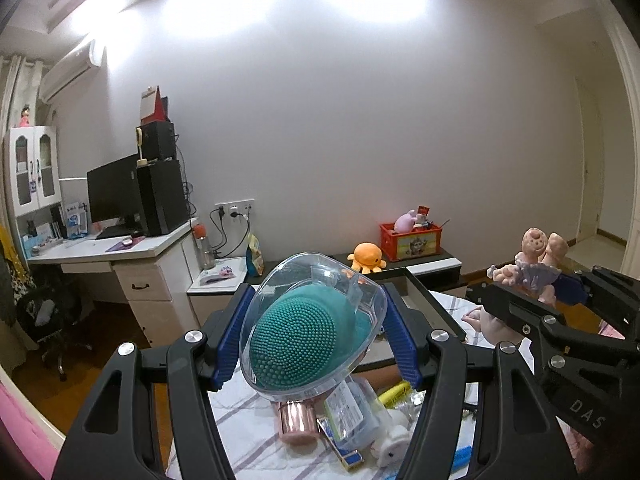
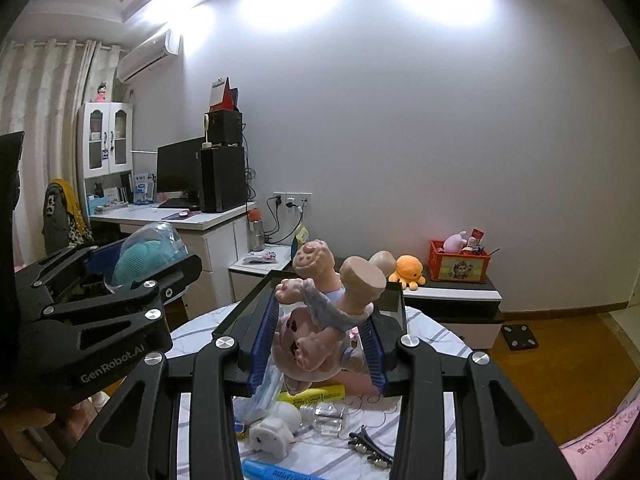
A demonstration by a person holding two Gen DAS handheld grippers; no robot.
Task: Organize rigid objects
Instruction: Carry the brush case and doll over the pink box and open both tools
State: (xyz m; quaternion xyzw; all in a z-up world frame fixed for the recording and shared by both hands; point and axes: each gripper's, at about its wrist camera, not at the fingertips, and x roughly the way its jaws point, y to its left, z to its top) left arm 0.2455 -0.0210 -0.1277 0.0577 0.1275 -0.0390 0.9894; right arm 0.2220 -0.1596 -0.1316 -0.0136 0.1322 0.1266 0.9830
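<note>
My left gripper [image 1: 316, 332] is shut on a clear plastic case holding a teal silicone face brush [image 1: 304, 336], held high above the bed; it also shows at the left of the right wrist view [image 2: 148, 256]. My right gripper [image 2: 320, 344] is shut on a pink doll figure [image 2: 324, 316] with a lilac dress, held upside down in the air; it shows at the right of the left wrist view [image 1: 532, 264]. A dark rectangular tray [image 2: 256, 300] lies beyond both grippers on the striped sheet.
Below lie a rose-gold cap [image 1: 294, 420], a clear box [image 1: 352, 412], a yellow tube [image 2: 316, 394], a white plush toy [image 2: 272, 436], hair clips [image 2: 368, 448] and a blue pen [image 2: 276, 472]. A low cabinet carries an orange octopus plush [image 2: 408, 268] and a red crate [image 2: 460, 264].
</note>
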